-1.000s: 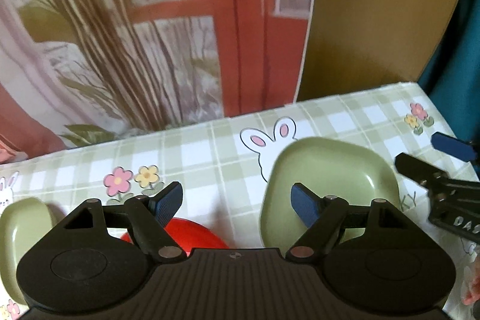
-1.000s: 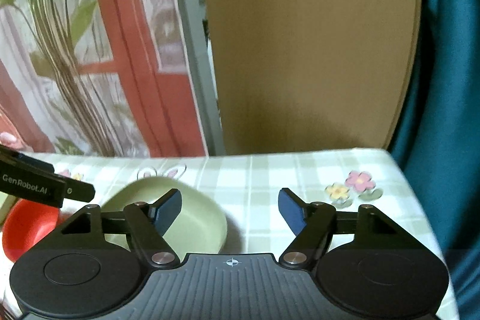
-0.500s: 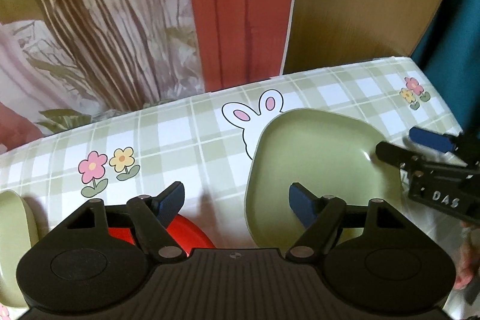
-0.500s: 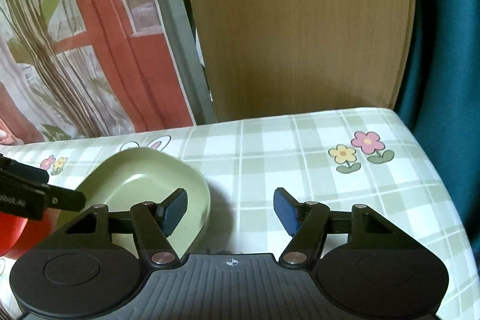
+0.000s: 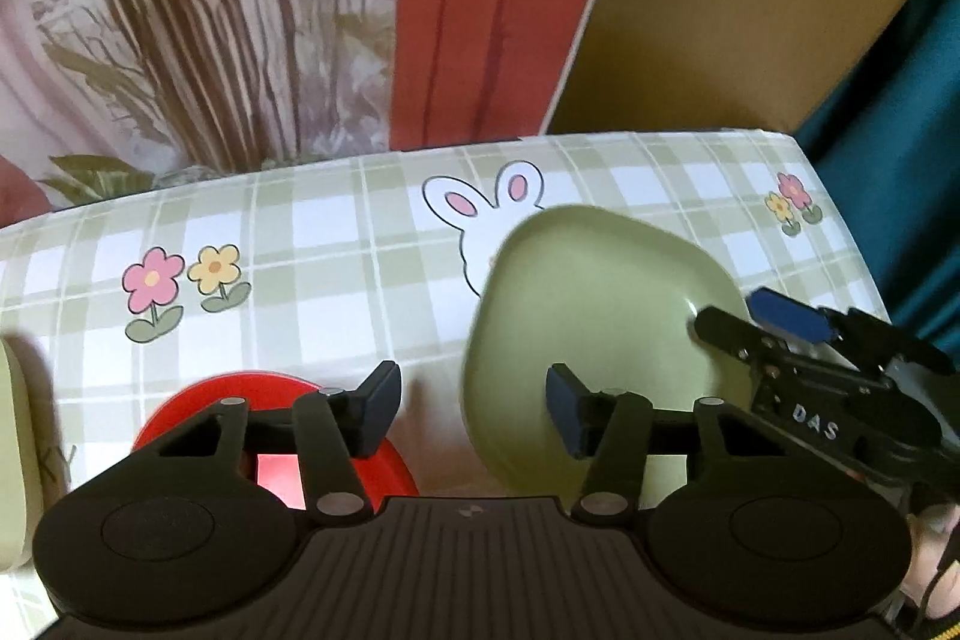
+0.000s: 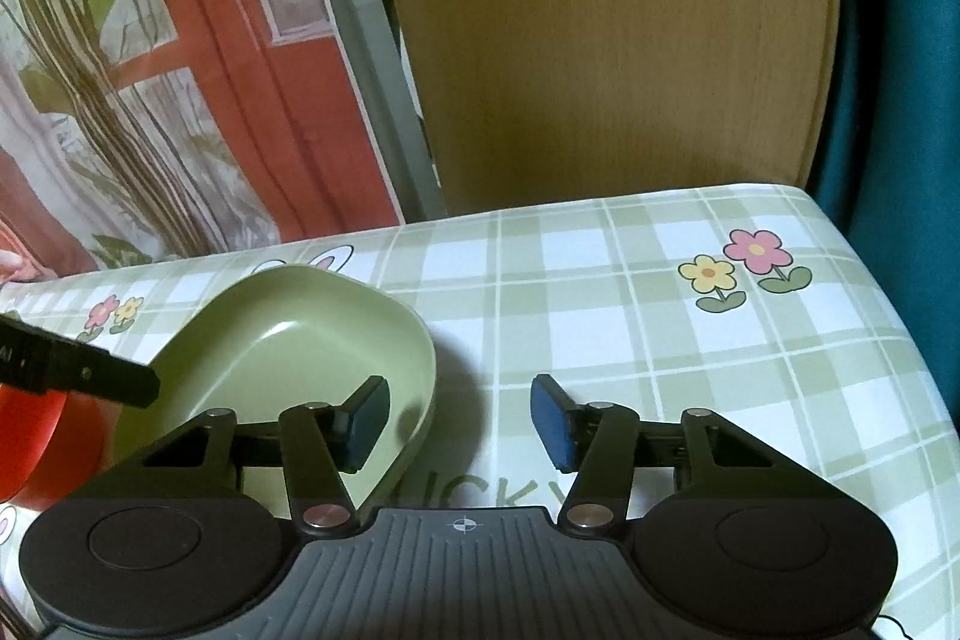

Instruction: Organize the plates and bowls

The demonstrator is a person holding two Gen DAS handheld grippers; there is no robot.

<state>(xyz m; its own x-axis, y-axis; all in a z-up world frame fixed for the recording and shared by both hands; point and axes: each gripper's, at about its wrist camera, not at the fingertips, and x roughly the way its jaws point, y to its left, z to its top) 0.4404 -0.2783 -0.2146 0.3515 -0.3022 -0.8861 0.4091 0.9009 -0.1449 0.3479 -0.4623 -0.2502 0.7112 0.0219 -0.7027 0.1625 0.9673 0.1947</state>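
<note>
You are straddling the near rim of the rounded-square green plastic plate (image 6: pixel 282 346) with your right gripper (image 6: pixel 459 418), jaws just narrowing but not yet pinching, while your left gripper (image 5: pixel 474 409) is hanging part-open beside its other edge.

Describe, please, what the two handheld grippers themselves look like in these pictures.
Both the left gripper and the right gripper are matte black, with a ribbed base, two round discs, silver pivot pins and dark blue finger pads. The right gripper's side bears white "DAS" lettering.
</note>
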